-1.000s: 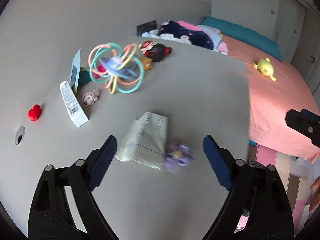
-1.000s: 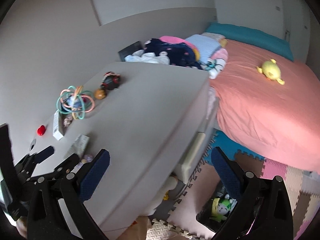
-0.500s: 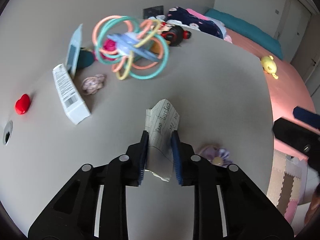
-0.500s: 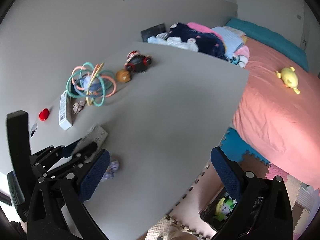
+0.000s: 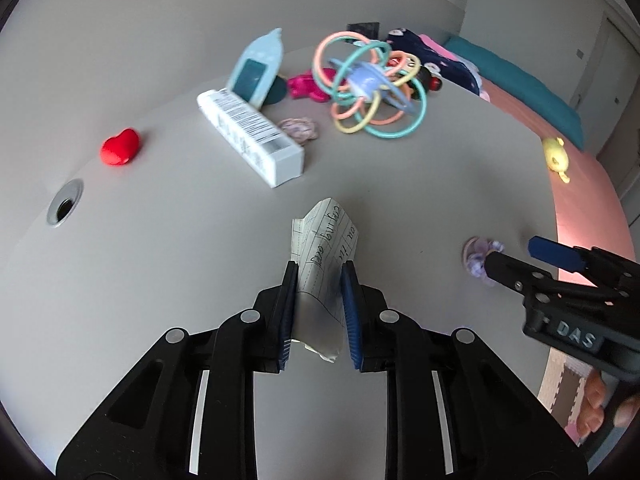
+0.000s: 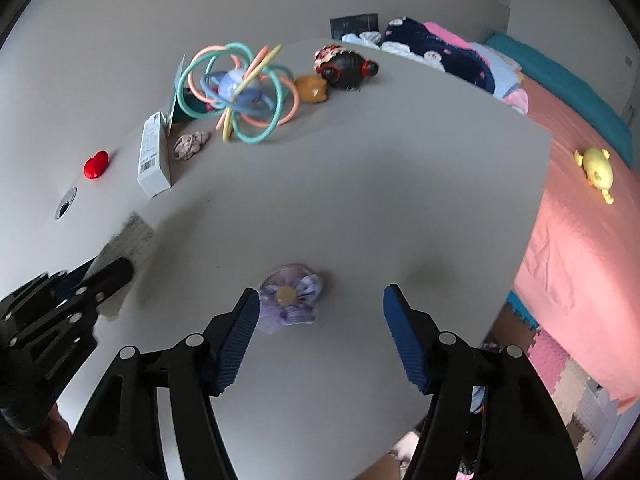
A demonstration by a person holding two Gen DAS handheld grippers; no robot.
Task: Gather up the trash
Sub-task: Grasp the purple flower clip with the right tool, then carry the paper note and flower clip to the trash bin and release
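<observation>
A folded sheet of lined paper with handwriting sticks up between the fingers of my left gripper, which is shut on it just above the grey table. In the right wrist view the same paper and left gripper show at the lower left. A purple fabric flower lies on the table between the jaws of my right gripper, close to the left finger; the jaws are closing and the right pad still stands apart. From the left wrist view the flower sits at the tips of the right gripper.
Along the table's far side lie a white barcoded box, a red heart, a pastel ring toy, a pale blue gadget, a scrunchie and a cable hole. A pink bed with a yellow plush borders the right edge.
The left gripper shut on the paper, stood it on end and carried it left. The right gripper came down over the purple flower and its jaws narrowed.
</observation>
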